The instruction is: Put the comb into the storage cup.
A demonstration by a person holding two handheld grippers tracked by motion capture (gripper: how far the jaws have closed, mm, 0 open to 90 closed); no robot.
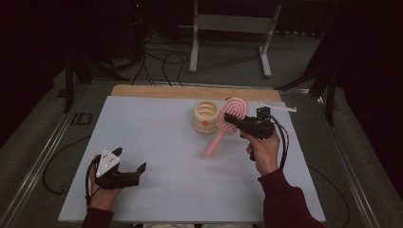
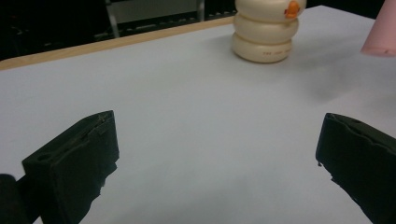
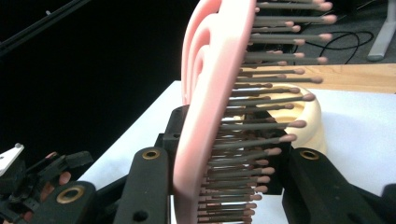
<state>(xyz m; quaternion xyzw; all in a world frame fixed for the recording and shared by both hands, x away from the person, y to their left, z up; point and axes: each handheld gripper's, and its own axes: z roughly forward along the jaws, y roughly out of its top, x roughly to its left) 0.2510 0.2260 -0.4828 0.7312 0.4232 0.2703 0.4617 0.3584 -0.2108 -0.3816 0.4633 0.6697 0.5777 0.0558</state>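
A pink hairbrush [image 1: 222, 129] is lifted off the white table, its handle slanting down toward the front and left. My right gripper [image 1: 230, 119] is shut on the brush's round head. In the right gripper view the brush [image 3: 205, 107] stands on edge between the jaws, bristles pointing right. A cream ribbed holder [image 1: 206, 117] with an orange spot stands just left of the brush head and shows behind the bristles [image 3: 312, 122]. My left gripper [image 1: 129, 159] rests low near the front left, open, with nothing between its jaws [image 2: 217, 154]. It faces the holder [image 2: 264, 32].
The white table top [image 1: 157, 142] has a wooden strip [image 1: 152, 91] along its far edge. A small white object [image 1: 280, 107] lies at the back right corner. On the floor beyond are a metal stand [image 1: 230, 28] and black cables [image 1: 166, 64].
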